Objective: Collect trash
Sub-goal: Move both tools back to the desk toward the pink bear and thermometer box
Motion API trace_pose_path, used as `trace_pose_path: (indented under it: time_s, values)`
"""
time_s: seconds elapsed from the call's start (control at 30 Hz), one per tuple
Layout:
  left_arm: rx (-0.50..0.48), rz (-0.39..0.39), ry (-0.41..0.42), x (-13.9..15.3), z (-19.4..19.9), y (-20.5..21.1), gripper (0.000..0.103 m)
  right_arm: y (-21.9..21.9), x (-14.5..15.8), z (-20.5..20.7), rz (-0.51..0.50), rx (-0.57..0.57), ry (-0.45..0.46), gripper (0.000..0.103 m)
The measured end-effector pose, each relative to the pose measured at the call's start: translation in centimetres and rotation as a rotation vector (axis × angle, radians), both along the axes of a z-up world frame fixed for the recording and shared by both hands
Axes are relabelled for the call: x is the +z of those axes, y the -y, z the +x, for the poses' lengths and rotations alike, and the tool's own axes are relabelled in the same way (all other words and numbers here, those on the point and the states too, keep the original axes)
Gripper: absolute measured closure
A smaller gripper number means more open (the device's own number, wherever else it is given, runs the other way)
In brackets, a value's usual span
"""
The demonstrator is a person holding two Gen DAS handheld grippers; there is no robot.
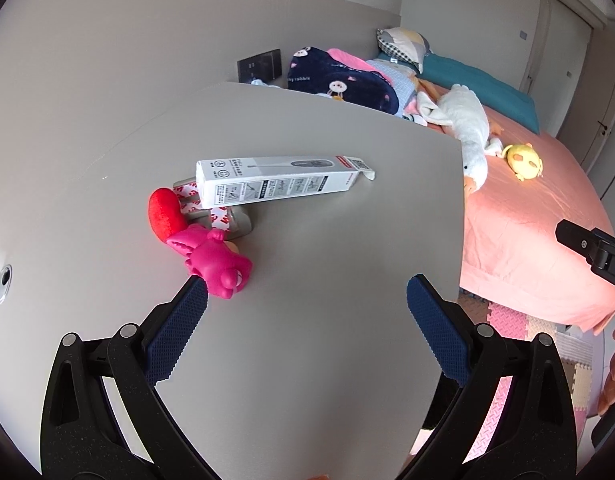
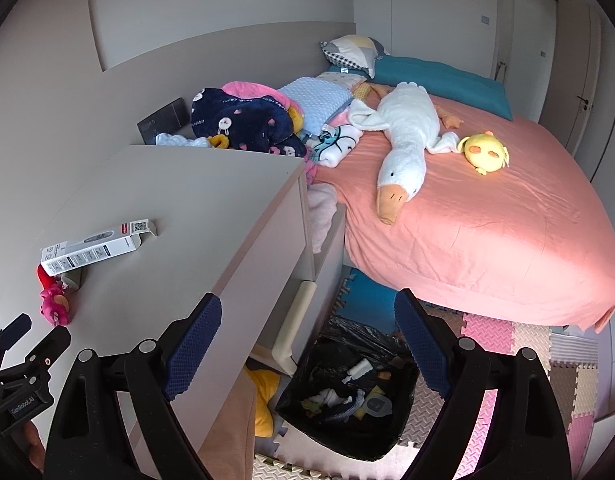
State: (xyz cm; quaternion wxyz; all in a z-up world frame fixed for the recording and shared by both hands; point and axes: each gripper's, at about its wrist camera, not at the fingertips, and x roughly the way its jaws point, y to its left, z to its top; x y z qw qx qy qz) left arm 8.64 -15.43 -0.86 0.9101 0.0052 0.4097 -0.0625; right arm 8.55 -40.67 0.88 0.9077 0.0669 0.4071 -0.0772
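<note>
A long white carton with an open end flap lies on the grey cabinet top, resting on a wad of red-and-white tape. The same carton shows in the right wrist view. My left gripper hovers open above the cabinet top, short of the carton, with nothing between its fingers. A bin lined with a black bag stands on the floor by the cabinet and holds several scraps. My right gripper hangs open and empty above that bin.
A pink plush toy with a red heart lies beside the carton. To the right is a bed with a pink sheet, a white goose plush and a yellow chick plush. Foam mats cover the floor.
</note>
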Motion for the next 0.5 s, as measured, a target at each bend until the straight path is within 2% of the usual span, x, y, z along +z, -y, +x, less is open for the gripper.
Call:
trace_pose_path:
  time_s: [0.17,0.33,0.5]
  values:
    - [0.036,-0.024,-0.01,-0.5,1.1,-1.9,0.007,-1.3,-0.3,0.5,-0.008,0.029,-0.004,0.015]
    - [0.041,-0.007,-0.005,-1.2,1.9,-2.9,0.007,-2.2,-0.2,1.2,-0.008,0.065,0.007,0.015]
    - [0.053,-0.026,-0.029,-2.2,2.6,-4.1,0.022,-3.7,-0.4,2.2,-0.033,0.107,0.007,0.015]
